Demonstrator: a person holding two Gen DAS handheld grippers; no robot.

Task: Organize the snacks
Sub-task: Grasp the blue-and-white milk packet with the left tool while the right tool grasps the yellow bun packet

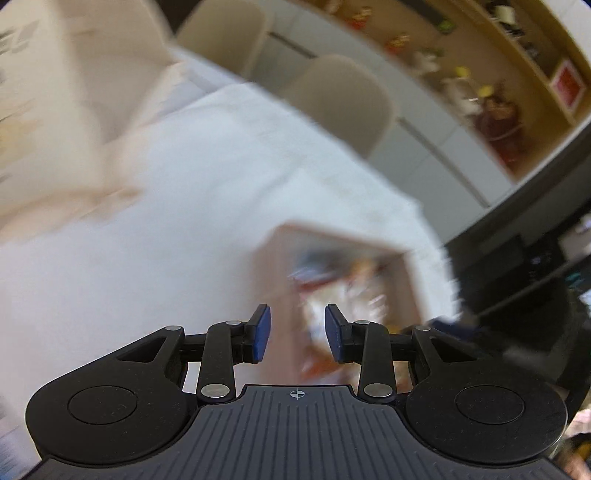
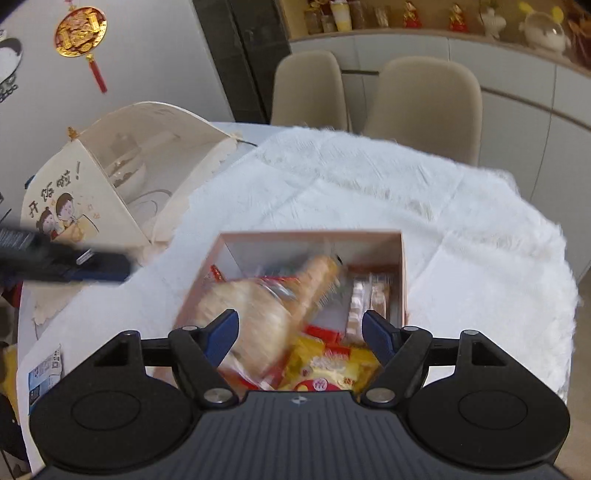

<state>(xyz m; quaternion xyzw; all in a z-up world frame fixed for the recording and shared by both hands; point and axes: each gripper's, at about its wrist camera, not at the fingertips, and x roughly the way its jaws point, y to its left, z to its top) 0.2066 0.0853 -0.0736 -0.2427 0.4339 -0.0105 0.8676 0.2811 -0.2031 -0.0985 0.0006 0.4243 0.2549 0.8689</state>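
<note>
Hanging above the table, the right gripper (image 2: 300, 334) has its blue pads wide apart. A blurred tan packet (image 2: 266, 306) shows in the gap between them, but no pad presses on it; whether it is falling or lying on the heap cannot be told. Right wrist view is mostly sharp. Left wrist view is smeared throughout.

Left gripper (image 1: 297, 334): blue pads parted, gap narrower than the right's, nothing between them. Only the blurred box shows beyond.

Seen from the right wrist only: a dark streak at left edge, the left gripper's body (image 2: 62, 260), crossing in front of a folding food cover (image 2: 122, 173) with cartoon figures and printed characters. Bowls show dimly under its mesh. A red-and-gold hanging ornament (image 2: 80, 31) is on the wall. In the left view the cover is a pale smear.

Container: an open pinkish cardboard box (image 2: 404, 258) stands on the white tablecloth (image 2: 461, 221), directly below both grippers. Inside: the tan packet, a yellow snack bag (image 2: 332, 369) at the near side, red-wrapped pieces (image 2: 325, 332), and pale brown wrapped bars (image 2: 369, 299) standing along the right wall. In the left view the box (image 1: 280, 236) holds only colour smears.

Beyond the table: two beige chairs (image 2: 424, 99), cabinets, and a shelf of figurines.
</note>
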